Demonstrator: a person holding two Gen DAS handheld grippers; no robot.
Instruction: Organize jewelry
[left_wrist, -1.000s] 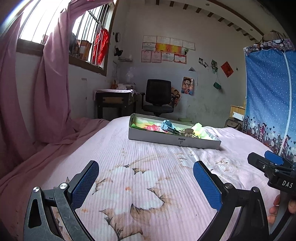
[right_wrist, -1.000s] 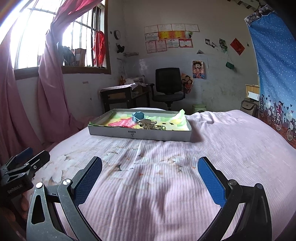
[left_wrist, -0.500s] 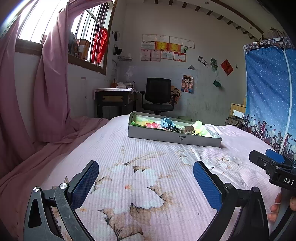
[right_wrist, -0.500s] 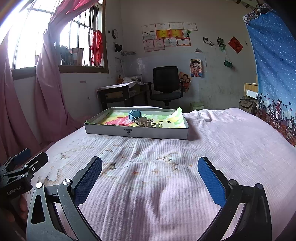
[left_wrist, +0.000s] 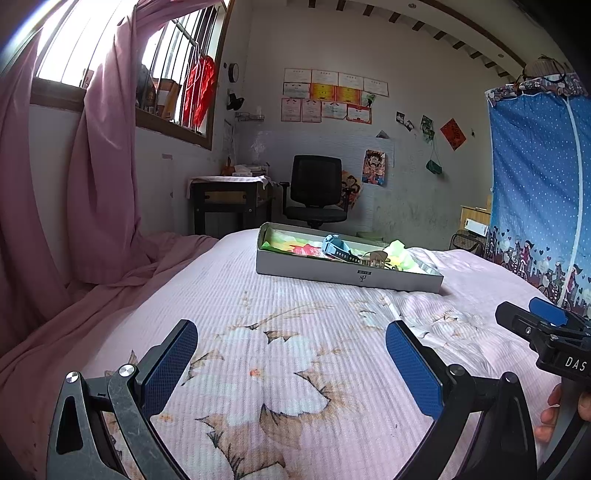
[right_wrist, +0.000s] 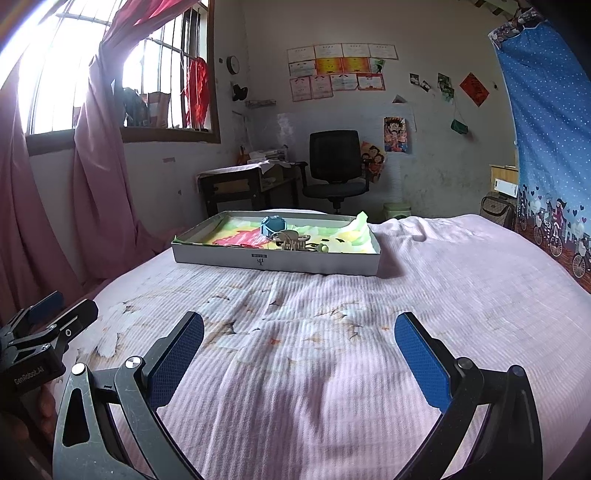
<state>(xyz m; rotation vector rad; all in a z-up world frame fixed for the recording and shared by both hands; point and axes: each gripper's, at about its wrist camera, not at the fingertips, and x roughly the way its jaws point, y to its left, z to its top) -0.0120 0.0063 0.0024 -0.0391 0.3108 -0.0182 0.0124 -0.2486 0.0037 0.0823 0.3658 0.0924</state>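
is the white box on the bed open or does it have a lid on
Open. The white box has no lid: in both views its coloured lining, a blue watch and a tan hair clip show inside.

Left hand-held gripper (left_wrist: 291, 345) hangs over the pink flowered bed (left_wrist: 258, 354), jaws spread wide, nothing between them. Shallow grey box (left_wrist: 347, 271) lies farther along the bed, holding a blue watch (left_wrist: 334, 248) on coloured paper. Right hand-held gripper (left_wrist: 546, 325) shows at the right edge.

A box (right_wrist: 275, 261) sits on the bed (right_wrist: 443, 295) near its far edge, with a watch (right_wrist: 272, 224) and a hair clip (right_wrist: 291, 239) just in front of it lying inside, and a chair (right_wrist: 335, 166) and a desk (right_wrist: 240, 182) stand behind the bed.
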